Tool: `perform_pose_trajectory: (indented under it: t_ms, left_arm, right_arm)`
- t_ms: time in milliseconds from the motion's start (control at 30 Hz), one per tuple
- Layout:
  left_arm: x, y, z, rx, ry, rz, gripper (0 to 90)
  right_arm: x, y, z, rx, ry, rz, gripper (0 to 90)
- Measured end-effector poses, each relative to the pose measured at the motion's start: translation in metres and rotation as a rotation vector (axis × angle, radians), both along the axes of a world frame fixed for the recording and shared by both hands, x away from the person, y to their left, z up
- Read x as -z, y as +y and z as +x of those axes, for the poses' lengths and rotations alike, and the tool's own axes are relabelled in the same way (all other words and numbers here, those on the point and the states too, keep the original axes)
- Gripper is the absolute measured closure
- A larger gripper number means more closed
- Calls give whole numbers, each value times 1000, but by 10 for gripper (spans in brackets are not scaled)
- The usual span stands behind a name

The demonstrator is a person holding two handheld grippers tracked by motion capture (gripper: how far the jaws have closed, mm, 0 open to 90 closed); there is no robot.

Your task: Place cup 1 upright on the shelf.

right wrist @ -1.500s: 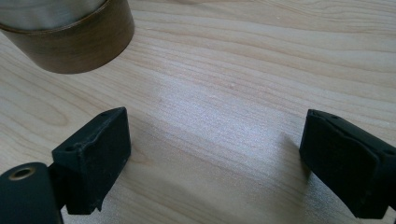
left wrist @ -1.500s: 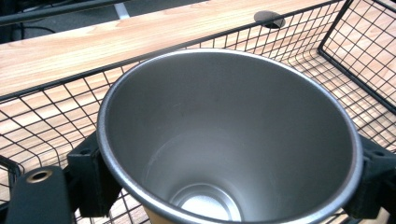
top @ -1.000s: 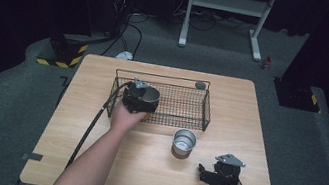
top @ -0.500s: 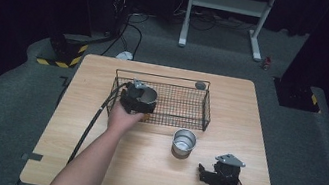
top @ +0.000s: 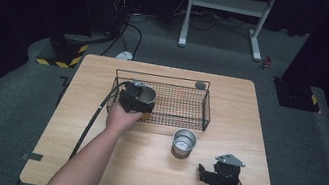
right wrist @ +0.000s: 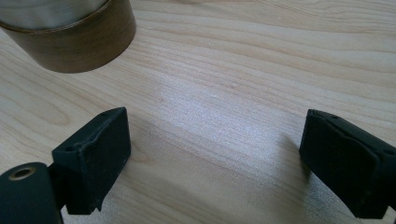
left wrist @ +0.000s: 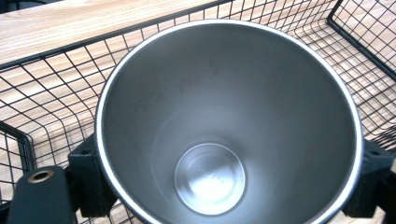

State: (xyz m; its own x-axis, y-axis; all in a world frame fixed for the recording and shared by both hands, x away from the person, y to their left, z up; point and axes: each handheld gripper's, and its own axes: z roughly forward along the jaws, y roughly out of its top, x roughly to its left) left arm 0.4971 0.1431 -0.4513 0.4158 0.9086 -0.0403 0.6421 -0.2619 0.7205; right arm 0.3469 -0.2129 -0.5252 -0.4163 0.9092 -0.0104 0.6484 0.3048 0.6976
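The left gripper (top: 137, 99) sits at the left end of the wire basket (top: 202, 95), left of centre in the high view, its jaws closed on a steel cup (top: 144, 92). The jaws have just been closing, and in the left gripper view the cup (left wrist: 229, 121) stands between them, a black pad pressed to its wall on either side at lower left and lower right. That view looks straight down into the cup, mouth up and bright bottom visible, so the cup is upright, with the basket's mesh (left wrist: 51, 98) spreading behind and around it. Whether the cup rests on the basket floor or hangs a little above it cannot be told. Gripping across the wall near the rim likely keeps the cup level and lets it clear the basket's sides. A second cup (top: 184, 142) stands upright on the bare surface (top: 90, 161) just in front of the basket, near the frame's middle. The right gripper (top: 209, 175) lies low at lower right, near that second cup but apart from it; in its own view the jaws stand wide open over plain wood (right wrist: 224, 93) with nothing between them, and the cup's base (right wrist: 70, 32) shows at the upper left. It seems parked within easy reach of that cup. A small round grey thing (top: 200, 85) lies beyond the basket's far right corner.
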Motion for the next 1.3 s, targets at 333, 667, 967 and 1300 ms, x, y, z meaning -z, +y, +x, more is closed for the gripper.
perform_pose_trajectory:
  t_ms: [333, 667, 967, 1300]
  left_arm:
    - [-7, -1, 1, -2, -48, -21, 146]
    - [-8, -3, 15, -21, -59, -45, 146]
    - [-6, -8, 25, -35, -54, 1, 146]
    - [-2, -11, 27, -49, -32, 44, 146]
  right_arm:
    - [0, 0, 0, 0, 0, 0, 88]
    - [0, 0, 0, 0, 0, 0, 88]
    - [0, 0, 0, 0, 0, 0, 88]
    - [0, 0, 0, 0, 0, 0, 88]
